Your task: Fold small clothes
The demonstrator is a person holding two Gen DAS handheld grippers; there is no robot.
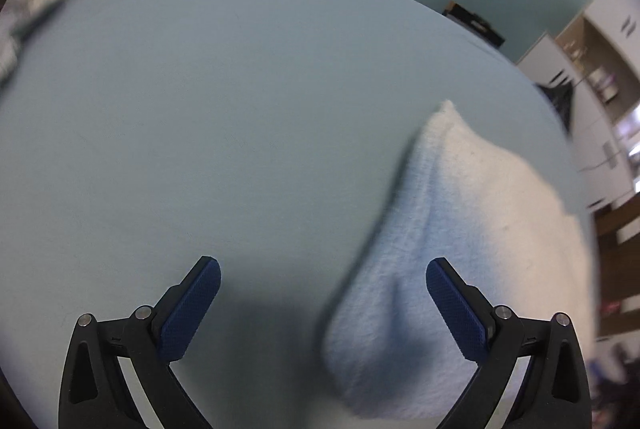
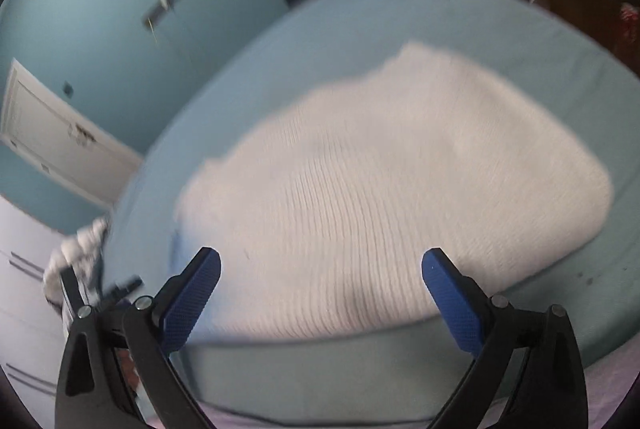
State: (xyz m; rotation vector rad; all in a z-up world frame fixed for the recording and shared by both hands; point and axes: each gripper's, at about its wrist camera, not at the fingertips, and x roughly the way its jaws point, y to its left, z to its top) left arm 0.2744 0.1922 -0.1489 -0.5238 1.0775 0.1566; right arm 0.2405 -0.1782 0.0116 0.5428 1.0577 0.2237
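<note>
**Both grippers empty, white knit waiting on the bed**

So you're between grabs right now. Your left gripper (image 1: 323, 303) and right gripper (image 2: 321, 299) both have their fingers spread wide, holding nothing. The white knit garment (image 2: 400, 189) lies on the bed (image 2: 500, 25), looking roughly flat, near its front edge; in the left view a corner of it sticks up. Looks like the fold isn't finished. Next, I'd say pick an edge, pinch it with both, and carry it over. Views are blurry though.
</note>
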